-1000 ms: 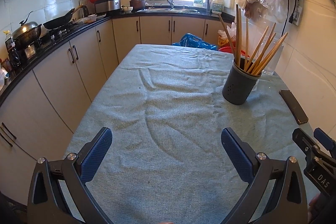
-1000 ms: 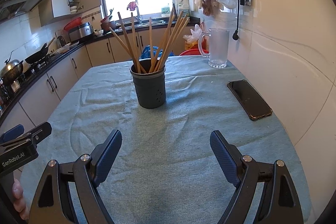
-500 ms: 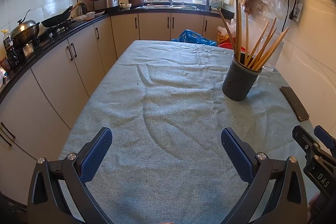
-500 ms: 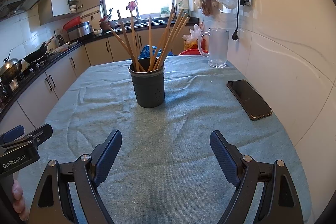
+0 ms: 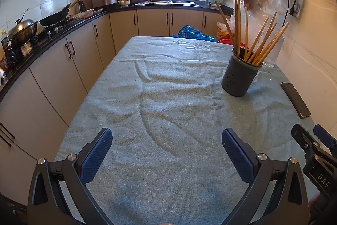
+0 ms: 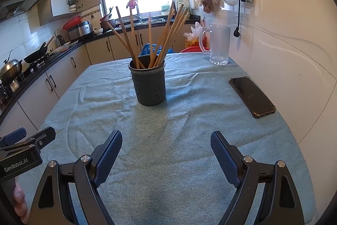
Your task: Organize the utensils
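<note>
Both pairs of fingers are spread wide and hold nothing: the left gripper and right gripper hover side by side above the green tablecloth. Wooden chopsticks stand in a grey holder ahead; a phone lies to its right

Black frames, silver screws, blue textured fingers, "GenRobot.AI" marking.
</note>
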The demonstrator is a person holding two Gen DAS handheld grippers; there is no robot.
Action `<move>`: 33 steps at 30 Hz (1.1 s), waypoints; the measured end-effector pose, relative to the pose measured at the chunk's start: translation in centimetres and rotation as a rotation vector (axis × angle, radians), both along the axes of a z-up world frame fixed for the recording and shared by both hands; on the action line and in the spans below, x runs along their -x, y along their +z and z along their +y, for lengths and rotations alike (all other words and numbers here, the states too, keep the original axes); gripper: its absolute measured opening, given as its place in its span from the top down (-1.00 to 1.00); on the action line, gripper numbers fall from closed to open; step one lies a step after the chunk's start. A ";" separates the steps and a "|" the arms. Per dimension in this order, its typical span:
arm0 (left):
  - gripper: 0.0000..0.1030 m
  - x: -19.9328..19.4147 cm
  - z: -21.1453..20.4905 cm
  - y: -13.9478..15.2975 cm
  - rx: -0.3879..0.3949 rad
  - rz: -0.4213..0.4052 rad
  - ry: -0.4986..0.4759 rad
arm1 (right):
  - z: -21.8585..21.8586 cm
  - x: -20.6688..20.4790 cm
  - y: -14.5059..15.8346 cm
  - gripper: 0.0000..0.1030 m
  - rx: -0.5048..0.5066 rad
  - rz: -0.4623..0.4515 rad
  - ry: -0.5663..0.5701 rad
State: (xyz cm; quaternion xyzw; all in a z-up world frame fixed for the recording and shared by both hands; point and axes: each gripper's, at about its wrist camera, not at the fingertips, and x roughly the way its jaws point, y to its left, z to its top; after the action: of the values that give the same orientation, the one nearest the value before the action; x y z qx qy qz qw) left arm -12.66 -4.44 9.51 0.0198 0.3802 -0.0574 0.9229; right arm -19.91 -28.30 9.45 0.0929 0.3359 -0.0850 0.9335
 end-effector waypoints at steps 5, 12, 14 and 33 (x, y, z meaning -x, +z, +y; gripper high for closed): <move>-1.00 0.0 -0.3 -0.2 -0.001 0.009 -0.010 | -0.2 0.1 -0.1 -0.74 -0.005 0.000 -0.005; -1.00 -0.1 -0.4 -0.5 -0.002 0.021 -0.017 | -0.2 0.1 -0.3 -0.74 -0.008 0.007 -0.005; -1.00 -0.2 -0.4 -0.6 -0.001 0.024 -0.018 | -0.2 0.1 -0.4 -0.74 -0.008 0.009 -0.005; -1.00 -0.6 -0.4 -1.4 0.011 0.060 -0.026 | 0.0 0.0 -0.8 -0.74 -0.009 0.018 0.000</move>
State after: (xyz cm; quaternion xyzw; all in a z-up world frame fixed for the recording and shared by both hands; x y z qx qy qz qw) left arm -12.07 -4.81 8.11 0.0177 0.4071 -0.0719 0.9104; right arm -19.91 -28.28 8.61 0.0964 0.3446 -0.0844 0.9299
